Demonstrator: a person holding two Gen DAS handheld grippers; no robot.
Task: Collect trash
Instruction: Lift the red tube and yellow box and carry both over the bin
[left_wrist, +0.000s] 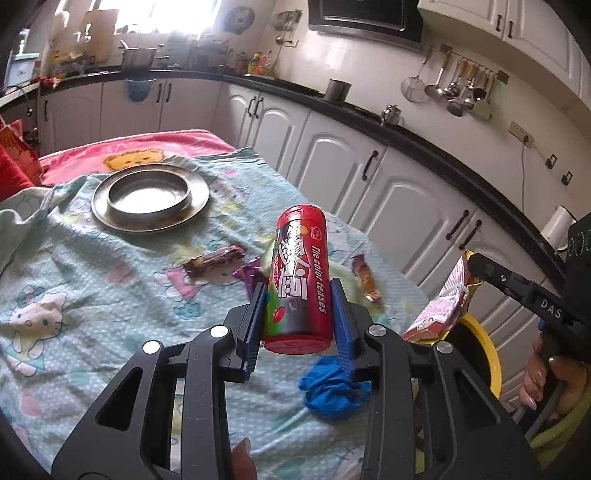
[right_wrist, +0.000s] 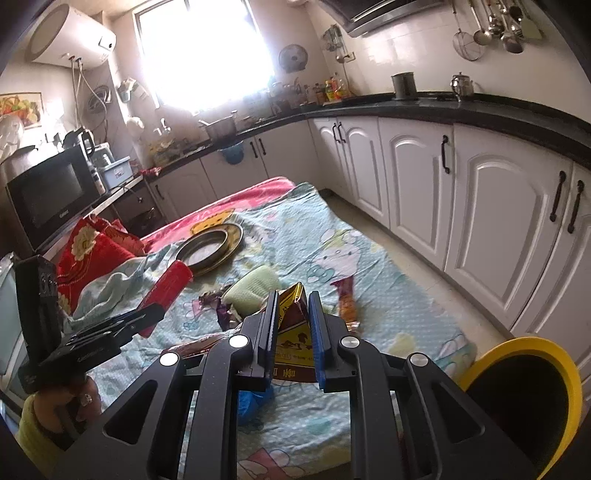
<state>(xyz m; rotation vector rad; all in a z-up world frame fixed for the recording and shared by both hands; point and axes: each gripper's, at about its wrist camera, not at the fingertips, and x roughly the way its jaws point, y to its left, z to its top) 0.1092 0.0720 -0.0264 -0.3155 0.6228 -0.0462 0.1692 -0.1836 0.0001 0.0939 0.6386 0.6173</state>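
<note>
Two pieces of trash are already off the cloth, one in each gripper. The left gripper (left_wrist: 300, 314) has its blue fingers (left_wrist: 341, 321) clenched on the sides of a red cylindrical snack canister with white lettering (left_wrist: 297, 280), which hangs tilted above the bench (left_wrist: 92, 266), a surface draped in a pale blue cartoon-print cloth. The right gripper (right_wrist: 293, 332) has its fingers (right_wrist: 317, 332) pressed nearly together on a crumpled red and yellow paper carton (right_wrist: 291, 332); in the left wrist view that carton (left_wrist: 441, 310) sits above and just beside the yellow rim of a round black-lined bin (left_wrist: 484, 343) standing past the near right corner of the bench.

So the step in hand looks like the carry: both items are lifted and need to travel to the bin (right_wrist: 524, 398).

Next, I judge, each gripper must come over the bin's mouth before the fingers let go; the carton is nearer, so it likely drops first. The canister is long and gripped near its base, so it may swing or slip if hurried.

Several things still lie on the cloth: a brown foil wrapper (left_wrist: 214, 260), a purple wrapper (left_wrist: 248, 271), an orange sweet wrapper (left_wrist: 365, 277), a crumpled blue glove (left_wrist: 332, 391) and a pale green folded cloth (right_wrist: 253, 288). A round steel plate with a shallow steel dish on it (left_wrist: 147, 197) sits farther back and looks like no trash.
</note>
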